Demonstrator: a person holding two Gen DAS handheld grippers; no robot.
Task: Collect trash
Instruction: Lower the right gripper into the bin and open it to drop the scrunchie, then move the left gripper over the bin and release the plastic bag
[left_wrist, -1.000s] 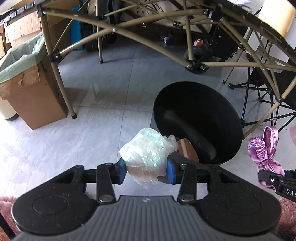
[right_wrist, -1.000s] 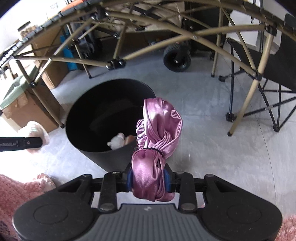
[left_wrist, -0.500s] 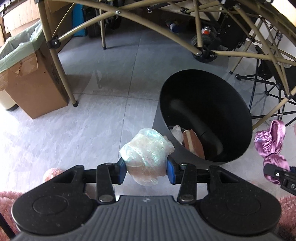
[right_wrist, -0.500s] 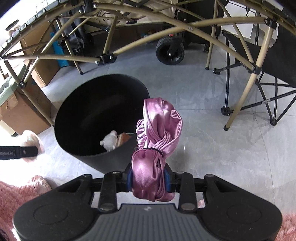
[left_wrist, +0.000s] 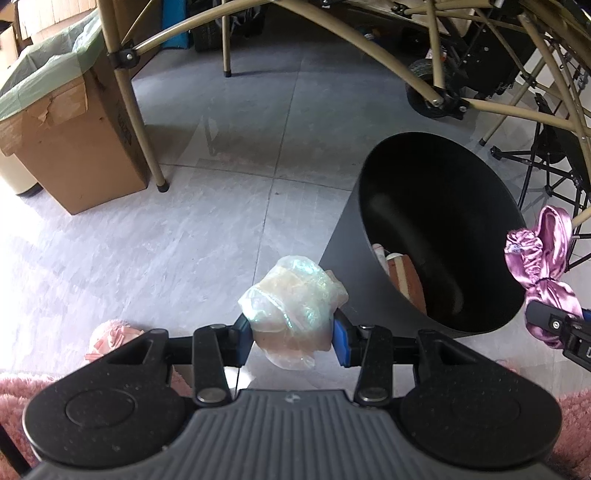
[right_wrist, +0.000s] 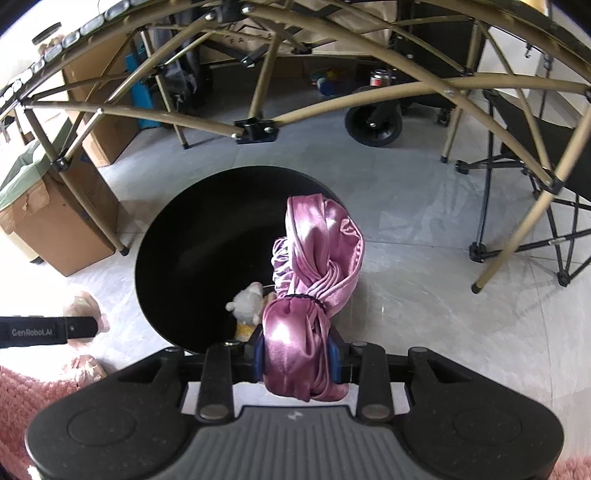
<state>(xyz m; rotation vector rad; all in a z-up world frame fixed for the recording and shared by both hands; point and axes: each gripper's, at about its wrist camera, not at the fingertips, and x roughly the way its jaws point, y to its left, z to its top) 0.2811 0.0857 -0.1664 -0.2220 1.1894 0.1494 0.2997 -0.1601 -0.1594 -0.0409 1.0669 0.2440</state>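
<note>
Beside the black bin (left_wrist: 439, 236), short of its rim: crumpled plastic bag (left_wrist: 291, 295), light, soft, slippery, pinched mid-bulk by left gripper (left_wrist: 291, 338). Over the bin: knotted satin cloth (right_wrist: 314, 288), limp, clamped low in right gripper (right_wrist: 295, 358).

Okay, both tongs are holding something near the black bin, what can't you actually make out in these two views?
- Bottom of the black bin: left view, its near wall hides most of the contents.
- Bin contents, right view: the pink satin cloth covers part of them; the white lump can't be identified.
- What is inside the crumpled plastic bag: film too cloudy.
- Left tongs: right view, cut off by the edge.
</note>
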